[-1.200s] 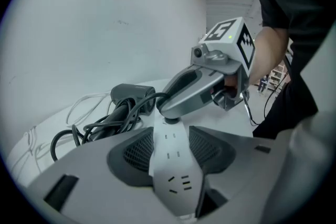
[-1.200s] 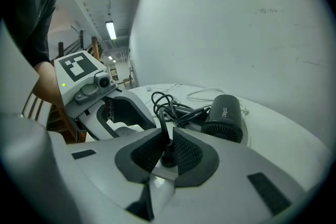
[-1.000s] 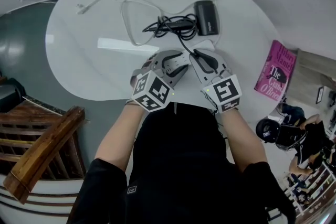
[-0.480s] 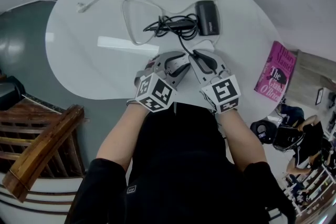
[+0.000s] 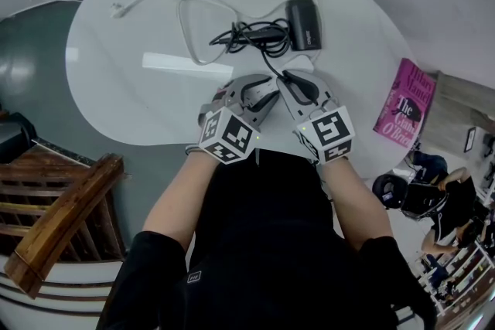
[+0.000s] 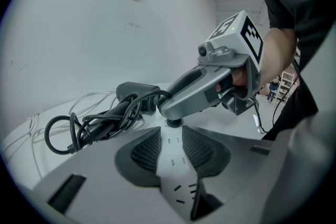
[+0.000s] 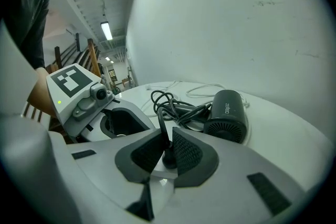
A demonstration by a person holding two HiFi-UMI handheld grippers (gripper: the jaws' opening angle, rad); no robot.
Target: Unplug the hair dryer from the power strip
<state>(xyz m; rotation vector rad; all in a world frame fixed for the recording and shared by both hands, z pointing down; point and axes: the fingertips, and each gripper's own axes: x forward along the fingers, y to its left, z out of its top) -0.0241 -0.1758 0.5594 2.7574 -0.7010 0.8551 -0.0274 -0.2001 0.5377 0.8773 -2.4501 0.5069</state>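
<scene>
The left forearm (image 5: 179, 197) and right forearm (image 5: 357, 201) reach forward side by side over the table's (image 5: 116, 89) near edge, with the grippers angled downward and their tips converging. The left gripper (image 6: 171, 136) clamps the white power strip (image 6: 172, 168) between its pads. The right gripper (image 7: 167, 145) has its jaws closed on the black plug (image 7: 168, 159).

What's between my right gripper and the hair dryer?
Only the looped black cord lies between right gripper and hair dryer; the right gripper view shows it.

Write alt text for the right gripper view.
The right gripper is shut on a black plug standing in the white power strip. Behind it on the white table lie a black hair dryer and its bundled black cord; the left gripper, with its marker cube, sits close at left.
</scene>
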